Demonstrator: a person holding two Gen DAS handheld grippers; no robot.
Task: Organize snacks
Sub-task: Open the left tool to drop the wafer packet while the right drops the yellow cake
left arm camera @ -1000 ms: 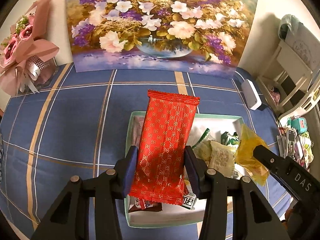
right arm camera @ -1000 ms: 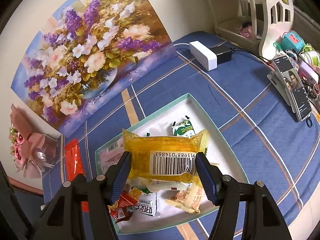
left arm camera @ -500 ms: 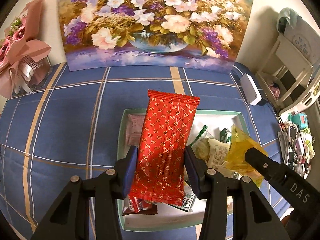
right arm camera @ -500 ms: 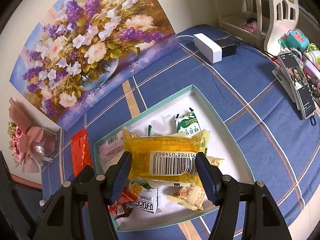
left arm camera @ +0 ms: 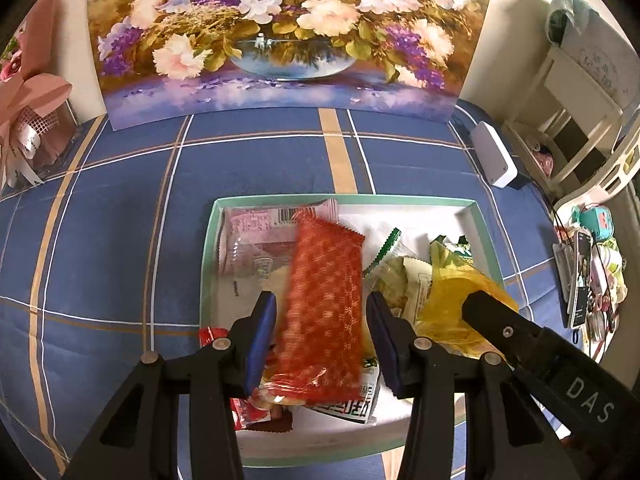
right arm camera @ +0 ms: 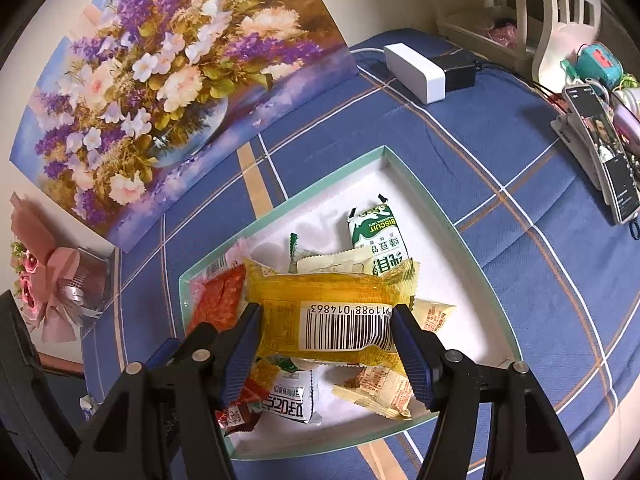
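A white box with a teal rim (left arm camera: 208, 240) (right arm camera: 456, 228) holds several snack packets. My left gripper (left arm camera: 320, 332) stands open over it; the red patterned packet (left arm camera: 324, 308) is blurred between the spread fingers, falling free into the box, and shows in the right wrist view (right arm camera: 218, 300) too. My right gripper (right arm camera: 326, 340) is shut on a yellow packet with a barcode (right arm camera: 332, 316), held just above the box; it also shows in the left wrist view (left arm camera: 456, 300). A green biscuit packet (right arm camera: 378, 240) and a pink packet (left arm camera: 256, 236) lie in the box.
A flower painting (left arm camera: 280, 32) leans on the wall behind. A pink bouquet (left arm camera: 28, 112) stands at the left. A white adapter (right arm camera: 416, 72), a phone on a stand (right arm camera: 604, 152) and small clutter (left arm camera: 600, 264) sit at the right on the blue plaid cloth (left arm camera: 120, 220).
My left gripper opened and let go of the red packet, which drops into the box. Both grippers moved lower over the box. The right gripper keeps the yellow packet.
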